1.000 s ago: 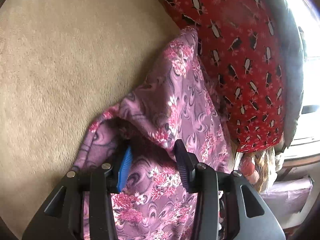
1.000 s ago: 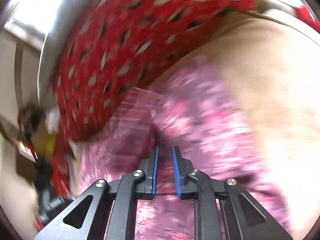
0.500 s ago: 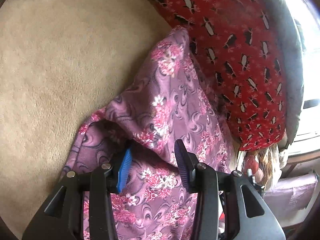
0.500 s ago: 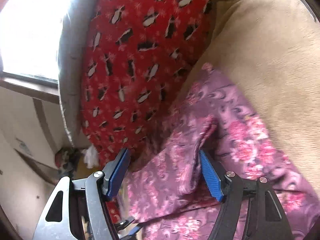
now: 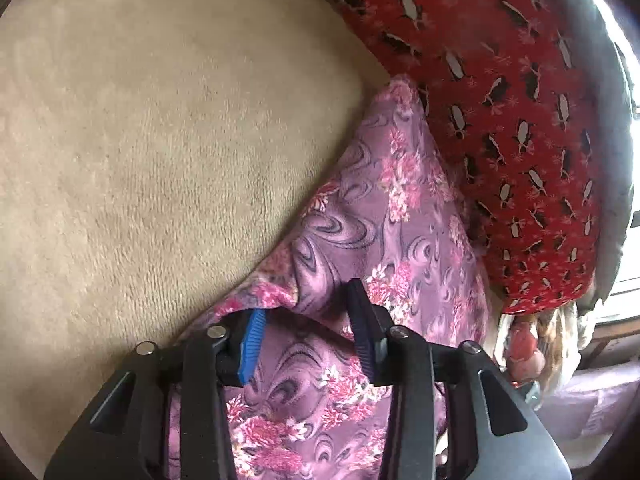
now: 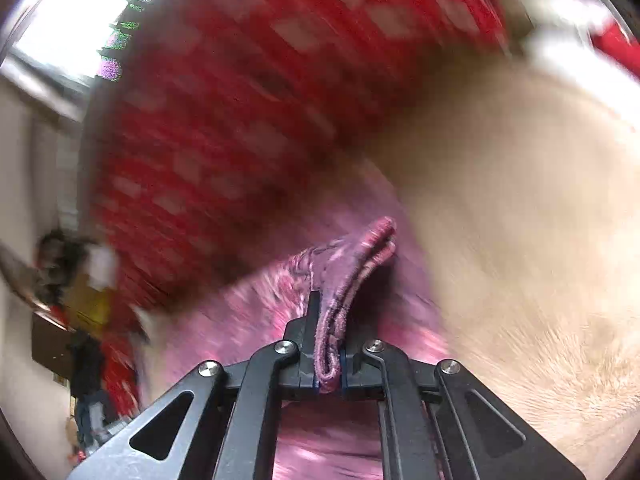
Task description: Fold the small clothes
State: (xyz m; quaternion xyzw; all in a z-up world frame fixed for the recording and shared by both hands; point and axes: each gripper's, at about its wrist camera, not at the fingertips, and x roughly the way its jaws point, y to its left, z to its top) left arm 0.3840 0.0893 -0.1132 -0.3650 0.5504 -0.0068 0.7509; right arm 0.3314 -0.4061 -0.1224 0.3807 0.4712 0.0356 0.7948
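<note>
A purple garment (image 5: 384, 216) with pink flowers lies on a beige plush surface (image 5: 140, 160), its far corner against a red pillow. My left gripper (image 5: 304, 332) is open, its fingers straddling a raised fold of the garment. In the blurred right wrist view my right gripper (image 6: 330, 344) is shut on a doubled edge of the same garment (image 6: 352, 264), which sticks up between the jaws.
A red pillow with a black-and-white bird print (image 5: 500, 100) lies along the garment's far side and also shows in the right wrist view (image 6: 240, 120). A bright window (image 6: 76, 24) and cluttered items (image 6: 80, 280) lie beyond it.
My right gripper went from open around a garment fold to shut on it and is moving fast. The left gripper stayed open over the garment, whose fold has flattened a little.
</note>
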